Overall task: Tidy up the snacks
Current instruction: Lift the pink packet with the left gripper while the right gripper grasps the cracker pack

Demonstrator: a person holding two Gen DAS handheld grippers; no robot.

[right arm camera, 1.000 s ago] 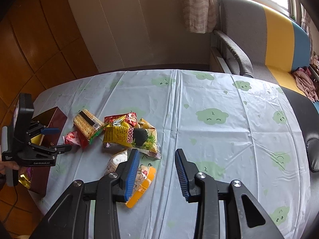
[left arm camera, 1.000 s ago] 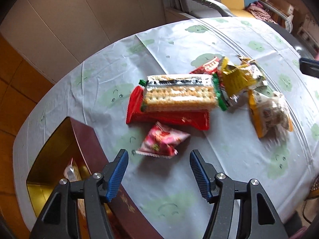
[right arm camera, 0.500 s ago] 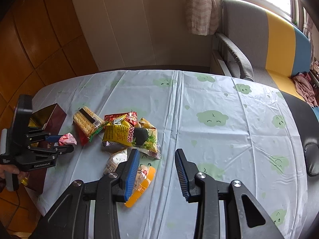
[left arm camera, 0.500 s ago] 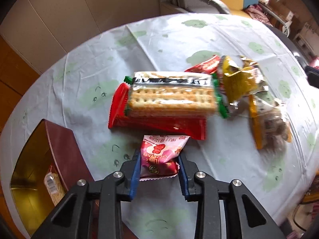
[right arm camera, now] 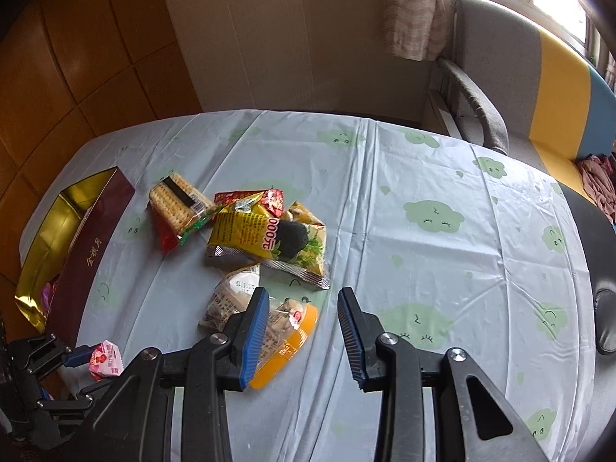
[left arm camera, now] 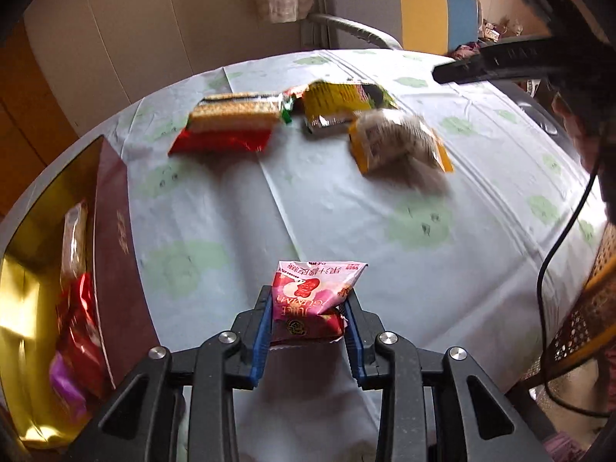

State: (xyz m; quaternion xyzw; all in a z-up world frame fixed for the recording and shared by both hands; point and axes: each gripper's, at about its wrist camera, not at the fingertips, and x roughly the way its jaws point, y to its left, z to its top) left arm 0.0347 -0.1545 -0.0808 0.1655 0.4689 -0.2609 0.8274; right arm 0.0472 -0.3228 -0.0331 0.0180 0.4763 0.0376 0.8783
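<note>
Gummy candy packet, pink and red, sits clamped between the blue pads of the left gripper at the bottom centre of the left wrist view, its printed top sticking up beyond the fingertips and clear of the tablecloth. In the right wrist view the same packet appears at the lower left of the frame, pinched in the left gripper just beside the near end of the maroon gift box.

The box, lined in gold, runs up the left edge of the left wrist view; red, pink and clear wrappers lie blurred inside it.

Across the upper middle of that view the loose snacks lie well apart from the held packet: a cracker pack on top of a red foil pouch, a yellow bag just to their right, and a clear-and-orange bread bag below and to the right of that.

The right gripper hangs with its jaws apart and nothing between them, low in the right wrist view. Its left pad overlaps the bread bag in the picture; whether it touches it cannot be told. Above it lie the yellow bag and the cracker pack.

The cloud-print tablecloth covers the whole table, with a grey, yellow and blue sofa at the upper right.
</note>
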